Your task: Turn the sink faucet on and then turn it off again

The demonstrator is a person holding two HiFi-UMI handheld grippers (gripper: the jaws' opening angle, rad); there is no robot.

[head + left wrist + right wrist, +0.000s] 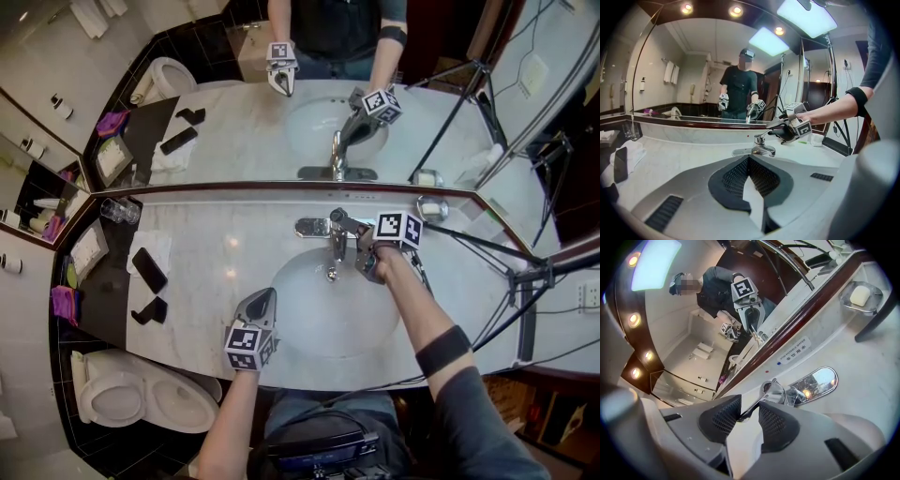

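Left gripper [750, 159]: jaws closed tip to tip with nothing between them. In the head view it [265, 300] hangs over the sink basin's rim at about 8 o'clock, pointing toward the faucet and well apart from it.
Right gripper [750, 404]: jaws partly apart, with the thin faucet lever [751, 409] lying in the gap. The gap is wider than the lever, so the pads are not clamped on it. In the head view it [359, 246] reaches in from the faucet's 4 o'clock side.
Toilet [131, 394]: lid up, beyond the counter's end, at 8 o'clock from the basin.
Black phone [148, 269]: lying flat at the counter's left end, at 9 o'clock from the basin, partly on a white cloth [155, 246].
Glass [119, 211]: against the mirror, at 11 o'clock from the phone.
Counter [220, 248]: pale marble, running along the mirror [234, 131].
Sink basin [319, 314]: round, white, set into the counter's middle.
Faucet [330, 239]: chrome, at the basin's 12 o'clock edge, just below the mirror. Whether water is running cannot be told.
Soap dish [431, 208]: against the mirror, at 2 o'clock from the faucet. It holds a pale bar of soap [859, 296].
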